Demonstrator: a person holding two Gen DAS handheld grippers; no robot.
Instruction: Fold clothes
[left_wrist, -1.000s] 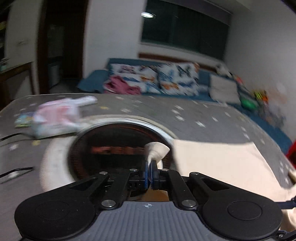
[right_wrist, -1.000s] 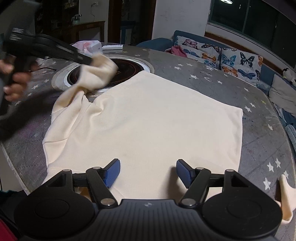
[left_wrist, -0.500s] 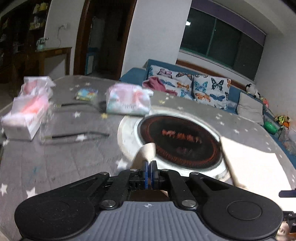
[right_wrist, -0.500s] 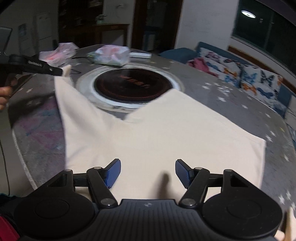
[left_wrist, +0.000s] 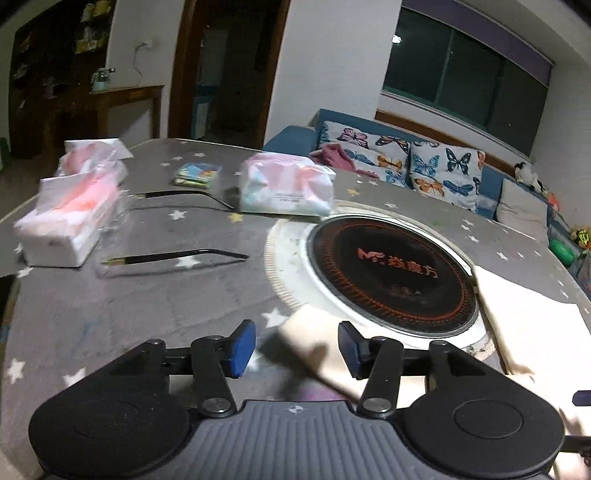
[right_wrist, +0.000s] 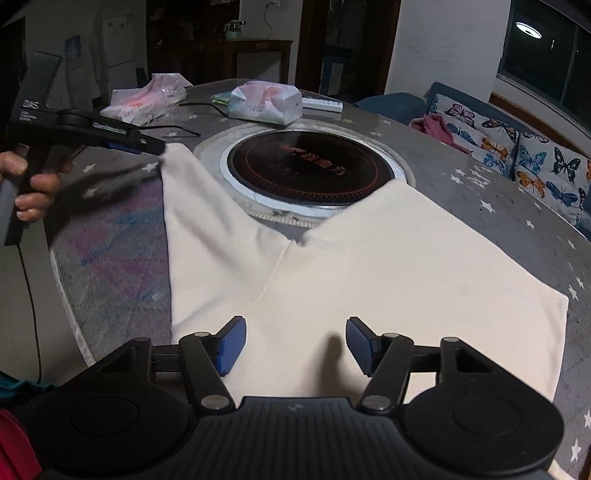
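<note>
1. Cream garment: spread flat on the round grey star-patterned desk, its body on the near right part and one sleeve laid out toward the left, beside the hob.
2. Left tongs: spread apart; the sleeve end lies blurred between the two blue pads, and neither pad presses on it. In the right wrist view these tongs hang at the sleeve's far corner, held by a hand.
3. Right tongs: spread apart, low over the near edge of the garment, with cloth showing between the pads; whether they touch it cannot be told.
4. Round induction hob: black glass with a red ring and lettering, set into the middle of the desk; the garment's far edges lie against its pale rim.
5. Tissue packs: two at the far left of the desk, soft and pink-white; a third pack just behind the hob.
6. Two thin black rods: lying on the desk between the packs and the hob.
7. Sofa with butterfly cushions: behind the desk, under a dark window.
</note>
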